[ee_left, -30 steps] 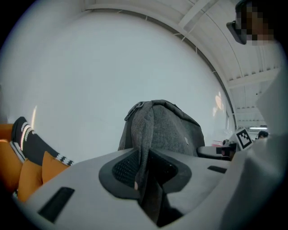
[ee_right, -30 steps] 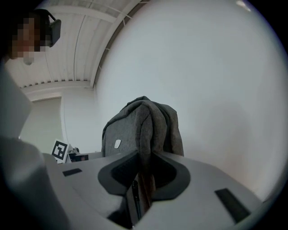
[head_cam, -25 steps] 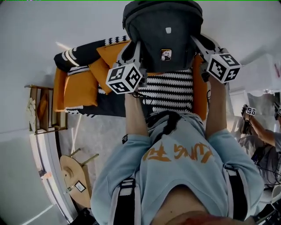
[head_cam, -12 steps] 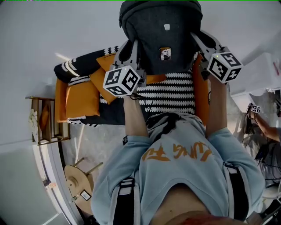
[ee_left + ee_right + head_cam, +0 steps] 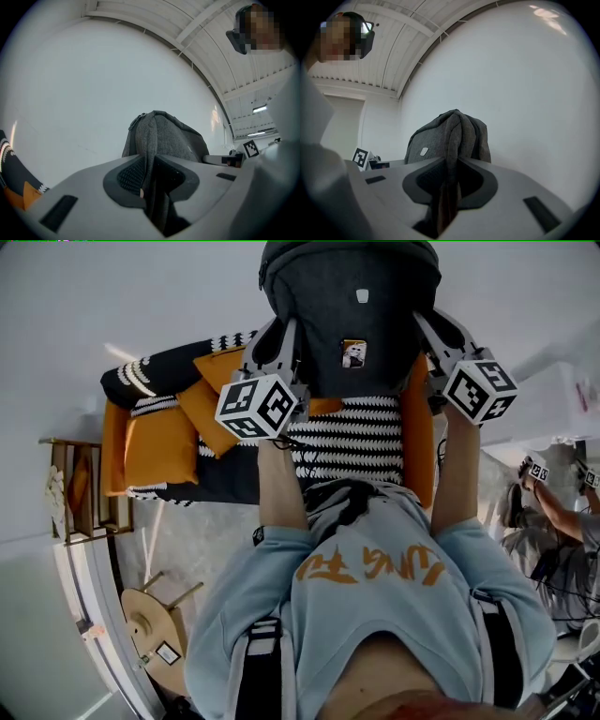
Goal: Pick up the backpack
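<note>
A dark grey backpack [image 5: 352, 306] hangs in the air in front of the person, held up between both grippers above the sofa. My left gripper [image 5: 279, 345] is shut on the backpack's left side; in the left gripper view the grey fabric [image 5: 159, 140] is pinched between the jaws [image 5: 149, 185]. On the other side my right gripper [image 5: 433, 334] is shut on the backpack's right edge, and the right gripper view shows a fold of the backpack [image 5: 454, 136] clamped between its jaws [image 5: 449, 187]. Both grippers point level.
Below the backpack stands a sofa [image 5: 173, 381] with orange cushions [image 5: 159, 446] and a black-and-white patterned throw [image 5: 361, 437]. A wooden side rack [image 5: 80, 488] is left of it, a round wooden stool [image 5: 155, 634] at lower left. Another person [image 5: 562, 521] stands at the right edge.
Both grippers have lifted the backpack a little higher, so it now hangs further clear of the sofa. The grips have not changed.
</note>
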The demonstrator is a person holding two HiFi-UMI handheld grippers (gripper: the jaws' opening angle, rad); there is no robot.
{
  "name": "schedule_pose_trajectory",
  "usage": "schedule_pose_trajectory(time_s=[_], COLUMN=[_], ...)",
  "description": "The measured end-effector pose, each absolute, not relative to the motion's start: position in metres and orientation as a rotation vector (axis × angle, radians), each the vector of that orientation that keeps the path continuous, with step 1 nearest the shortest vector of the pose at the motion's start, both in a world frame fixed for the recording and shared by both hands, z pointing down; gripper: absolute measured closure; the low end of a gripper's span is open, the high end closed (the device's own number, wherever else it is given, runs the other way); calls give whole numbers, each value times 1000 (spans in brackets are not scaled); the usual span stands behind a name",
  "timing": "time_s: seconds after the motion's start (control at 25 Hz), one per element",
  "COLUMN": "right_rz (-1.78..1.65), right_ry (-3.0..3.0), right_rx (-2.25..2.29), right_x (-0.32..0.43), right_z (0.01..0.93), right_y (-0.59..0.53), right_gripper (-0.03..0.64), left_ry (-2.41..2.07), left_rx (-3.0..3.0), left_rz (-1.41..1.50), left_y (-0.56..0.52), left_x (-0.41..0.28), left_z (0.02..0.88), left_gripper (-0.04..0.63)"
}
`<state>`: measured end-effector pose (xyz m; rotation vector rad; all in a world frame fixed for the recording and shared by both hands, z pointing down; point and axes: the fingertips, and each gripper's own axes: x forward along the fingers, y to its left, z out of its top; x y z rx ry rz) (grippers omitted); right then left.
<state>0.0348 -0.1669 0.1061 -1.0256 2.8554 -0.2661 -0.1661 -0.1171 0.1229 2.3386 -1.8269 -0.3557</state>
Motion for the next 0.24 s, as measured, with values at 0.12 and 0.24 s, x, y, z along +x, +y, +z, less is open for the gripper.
schedule_pose_trajectory(time_s=[0.12,0.24], right_rz=[-256,-240], right_ry=[2866,2872], right_rx=[-1025,-1016], right_x=[26,24], right_z=[105,101], right_y=[-163,-158], right_gripper=[528,528], left_ry=[-1829,-1837], left_rx=[2329,2326], left_rz=[-353,-350], left_y=[-113,-107], left_x=[-174,-176], left_z=[125,123], left_gripper=[512,512])
